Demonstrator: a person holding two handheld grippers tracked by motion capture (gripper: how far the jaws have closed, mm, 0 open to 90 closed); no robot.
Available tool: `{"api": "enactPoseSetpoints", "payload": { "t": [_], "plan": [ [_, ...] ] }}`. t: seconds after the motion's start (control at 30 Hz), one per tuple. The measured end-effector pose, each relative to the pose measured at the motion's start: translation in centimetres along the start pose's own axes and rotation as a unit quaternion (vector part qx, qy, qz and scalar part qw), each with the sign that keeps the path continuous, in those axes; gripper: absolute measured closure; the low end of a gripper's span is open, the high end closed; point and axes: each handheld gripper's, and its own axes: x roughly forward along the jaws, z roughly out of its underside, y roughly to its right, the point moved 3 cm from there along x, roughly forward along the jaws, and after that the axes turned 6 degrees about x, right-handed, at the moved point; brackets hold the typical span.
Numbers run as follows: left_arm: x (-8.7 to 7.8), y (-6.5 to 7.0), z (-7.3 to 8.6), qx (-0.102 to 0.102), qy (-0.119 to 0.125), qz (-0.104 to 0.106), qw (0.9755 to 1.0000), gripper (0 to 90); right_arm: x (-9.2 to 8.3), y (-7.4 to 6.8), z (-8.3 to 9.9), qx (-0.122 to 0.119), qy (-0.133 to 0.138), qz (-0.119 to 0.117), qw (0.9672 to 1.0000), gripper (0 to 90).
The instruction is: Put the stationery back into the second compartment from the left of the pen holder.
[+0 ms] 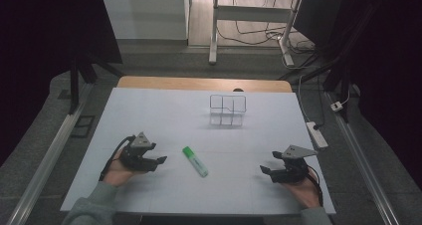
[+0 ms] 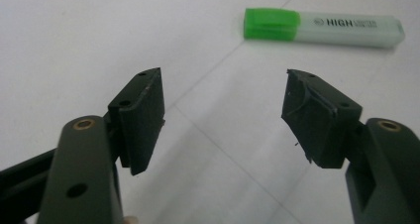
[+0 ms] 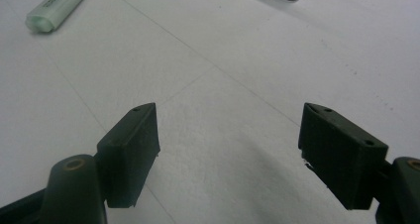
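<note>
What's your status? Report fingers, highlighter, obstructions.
Left gripper open, nothing held. Right gripper open, nothing held. Green highlighter flat on table between them. Clear organizer farther back, not obstructing.

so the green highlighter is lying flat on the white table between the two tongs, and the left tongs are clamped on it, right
Not quite. The green highlighter does lie flat on the white table between the two, but the left tongs are not clamped on it. The left gripper view shows their jaws wide apart with nothing between them and the highlighter lying apart, beyond the tips.
</note>
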Motion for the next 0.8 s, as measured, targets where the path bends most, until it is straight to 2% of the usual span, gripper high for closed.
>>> {"api": "enactPoseSetpoints", "payload": {
  "t": [0.27,0.53,0.57,0.73,0.8],
  "plan": [
    [-1.3,0.3,1.8,-0.011,0.015,-0.018,0.9997,28.9,0.0,0.0,-0.1,-0.002,0.003,0.001,1.0,23.4],
    [-2.1,0.4,3.0,-0.021,0.023,-0.025,0.9992,27.5,0.0,-0.1,-0.3,0.0,0.006,0.0,1.0,23.5],
    [-2.1,0.4,3.0,-0.021,0.023,-0.024,0.9992,27.3,-0.1,-0.2,-0.5,0.008,0.013,-0.009,0.9998,23.5],
    [-1.9,0.7,2.8,-0.01,0.019,-0.023,0.9995,26.1,-0.3,-0.7,-1.0,0.004,0.024,-0.011,0.9996,23.6],
    [-1.9,0.8,2.9,-0.009,0.018,-0.022,0.9995,25.8,-0.3,-0.8,-1.2,0.011,0.03,-0.018,0.9993,23.6]
  ]
}}
